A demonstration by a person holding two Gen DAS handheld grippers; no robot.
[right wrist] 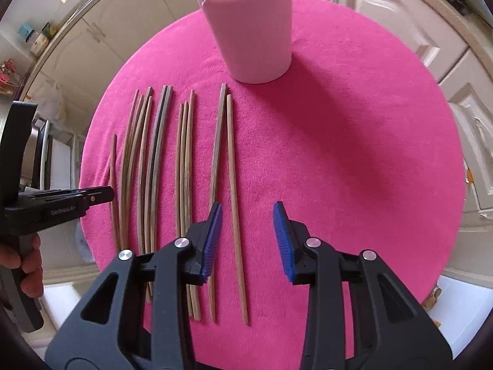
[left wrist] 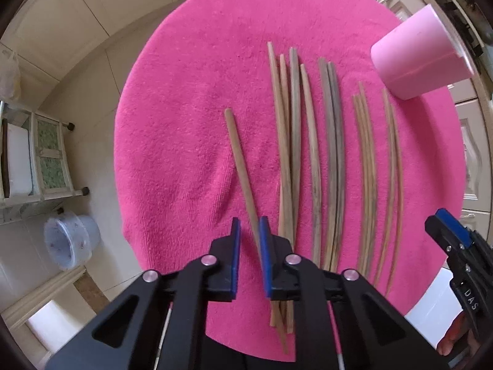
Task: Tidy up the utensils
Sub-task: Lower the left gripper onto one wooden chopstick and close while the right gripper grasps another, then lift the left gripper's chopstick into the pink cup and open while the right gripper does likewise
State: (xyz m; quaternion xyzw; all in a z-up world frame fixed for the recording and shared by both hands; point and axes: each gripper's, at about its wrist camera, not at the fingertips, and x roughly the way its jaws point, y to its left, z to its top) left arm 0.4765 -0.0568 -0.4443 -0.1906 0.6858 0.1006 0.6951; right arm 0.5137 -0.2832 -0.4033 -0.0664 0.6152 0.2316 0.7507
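Several wooden chopsticks (left wrist: 308, 154) lie side by side on a round pink towel (left wrist: 185, 123). A pink cup (left wrist: 419, 58) stands upright at the far right of it. My left gripper (left wrist: 249, 240) has its blue pads close around one chopstick (left wrist: 242, 169) that lies apart to the left; whether they pinch it I cannot tell. In the right wrist view my right gripper (right wrist: 248, 231) is open and empty over the rightmost chopstick (right wrist: 235, 203), near the towel's front. The cup (right wrist: 249, 27) stands ahead of it, and the left gripper (right wrist: 92, 195) shows at the left edge.
Cream cabinets (right wrist: 385, 15) surround the table. A shelf rack (left wrist: 40, 160) and a clear plastic bucket (left wrist: 69, 240) stand on the floor to the left. The right half of the towel (right wrist: 354, 154) carries nothing.
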